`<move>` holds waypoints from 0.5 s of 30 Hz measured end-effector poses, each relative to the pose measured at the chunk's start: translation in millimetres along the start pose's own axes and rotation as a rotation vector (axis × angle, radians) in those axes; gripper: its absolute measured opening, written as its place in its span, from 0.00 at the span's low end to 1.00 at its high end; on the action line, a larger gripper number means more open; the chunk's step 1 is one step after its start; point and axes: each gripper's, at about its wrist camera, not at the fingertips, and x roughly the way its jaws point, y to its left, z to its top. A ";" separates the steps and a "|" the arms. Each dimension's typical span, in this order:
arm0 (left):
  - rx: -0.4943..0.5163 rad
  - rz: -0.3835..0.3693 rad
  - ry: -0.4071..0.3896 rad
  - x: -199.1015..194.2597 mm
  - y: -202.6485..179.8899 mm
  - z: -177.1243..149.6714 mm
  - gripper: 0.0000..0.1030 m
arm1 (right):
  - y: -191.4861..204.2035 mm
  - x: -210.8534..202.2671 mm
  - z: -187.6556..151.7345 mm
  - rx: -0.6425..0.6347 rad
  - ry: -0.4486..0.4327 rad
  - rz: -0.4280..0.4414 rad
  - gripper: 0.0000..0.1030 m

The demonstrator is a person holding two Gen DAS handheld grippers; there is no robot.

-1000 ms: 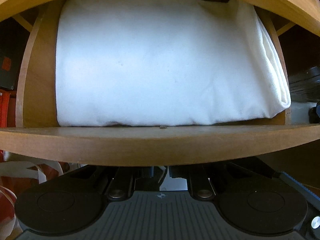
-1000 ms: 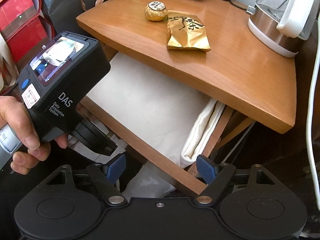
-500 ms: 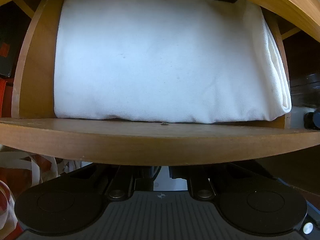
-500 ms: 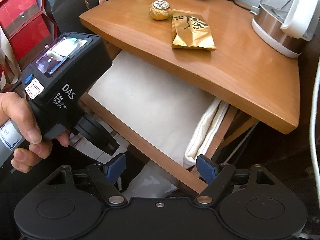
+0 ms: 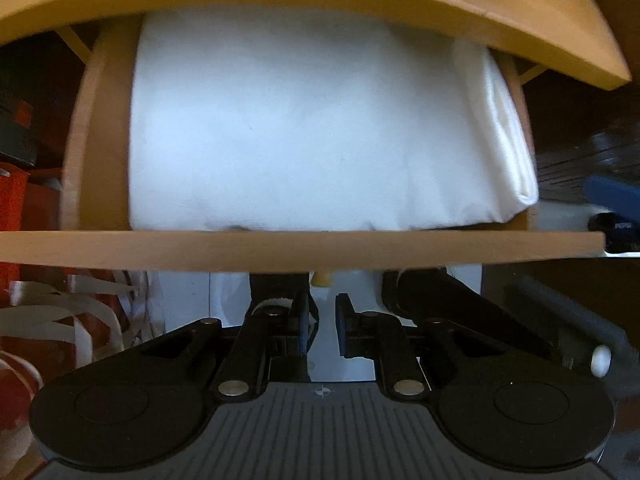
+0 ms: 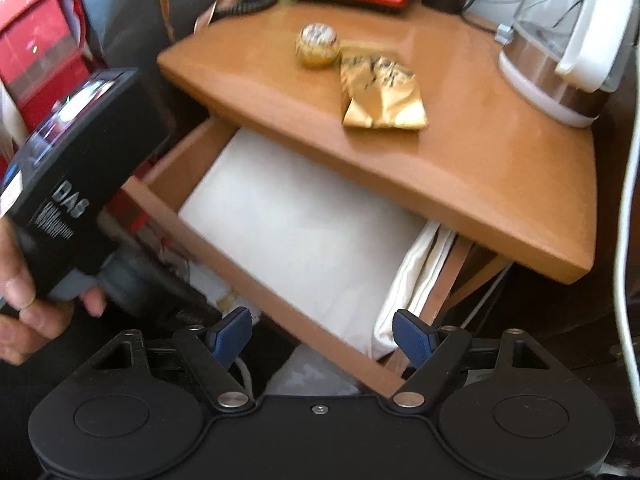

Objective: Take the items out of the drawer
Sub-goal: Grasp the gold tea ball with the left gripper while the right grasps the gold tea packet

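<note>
Drawer (image 6: 256,280) is pulled out from under the tabletop (image 6: 480,184); a folded white cloth (image 5: 304,128) is seen filling it almost wall to wall, its layered fold edge against the drawer's right wall, its long axis run along the front rail.

Key relation: the cloth lies beyond the front rail from both claws, so the rail must be cleared before either reaches it. Left gripper (image 5: 322,328) is pointed straight down outside the front rail, near its middle; its jaws are seen nearly pressed together with a narrow gap, nothing pinched. Right gripper (image 6: 322,336) is tilted steeply down over the drawer's front right corner, jaws spread wide, empty, the cloth's fold edge just ahead between the pads. The right is judged nearer to a graspable edge.

Left hand (image 6: 24,312) is seen wrapped round its gripper handle, off the drawer's left front corner.
</note>
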 end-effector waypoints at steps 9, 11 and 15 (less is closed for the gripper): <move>0.044 -0.060 -0.064 -43.1 6.3 -11.4 0.14 | -2.0 -17.7 34.8 0.032 -0.137 -0.053 0.74; 0.045 -0.071 -0.090 -59.2 9.8 -11.4 0.14 | -2.0 -18.4 45.8 0.024 -0.164 -0.080 0.74; 0.026 -0.098 -0.151 -73.4 20.3 -5.1 0.14 | -2.2 -14.9 69.7 0.010 -0.207 -0.106 0.74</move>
